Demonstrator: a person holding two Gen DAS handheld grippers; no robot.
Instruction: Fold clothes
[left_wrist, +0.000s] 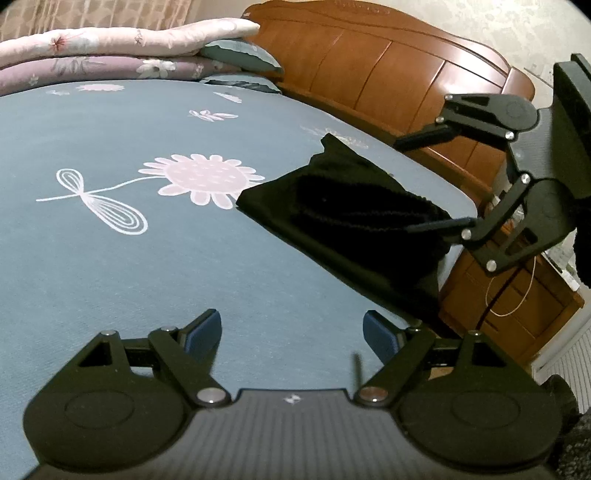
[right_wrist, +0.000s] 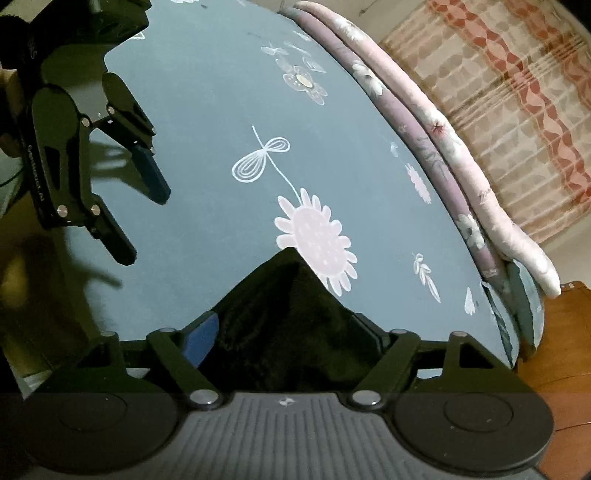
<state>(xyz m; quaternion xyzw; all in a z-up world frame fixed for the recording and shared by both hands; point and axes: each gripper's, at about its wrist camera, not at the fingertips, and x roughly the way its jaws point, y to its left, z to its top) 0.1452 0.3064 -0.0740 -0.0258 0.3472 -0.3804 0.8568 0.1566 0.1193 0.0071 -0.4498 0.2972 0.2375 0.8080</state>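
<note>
A black garment (left_wrist: 347, 206) lies folded small on the blue floral bed sheet (left_wrist: 147, 258), near the bed's edge. My left gripper (left_wrist: 291, 332) is open and empty above the bare sheet, to the left of the garment. My right gripper (left_wrist: 428, 181) is open, its lower finger resting at the garment's edge and its upper finger above it. In the right wrist view the black garment (right_wrist: 288, 317) fills the space between the right gripper's (right_wrist: 291, 332) open fingers, and the open left gripper (right_wrist: 144, 225) hovers at the upper left.
A wooden headboard (left_wrist: 388, 70) runs behind the bed. Folded pink and purple quilts (left_wrist: 110, 55) and a pillow (left_wrist: 243, 55) lie along the far side. A wooden nightstand (left_wrist: 517, 295) with cables stands by the bed's edge. A patterned curtain (right_wrist: 517, 110) hangs behind the quilts.
</note>
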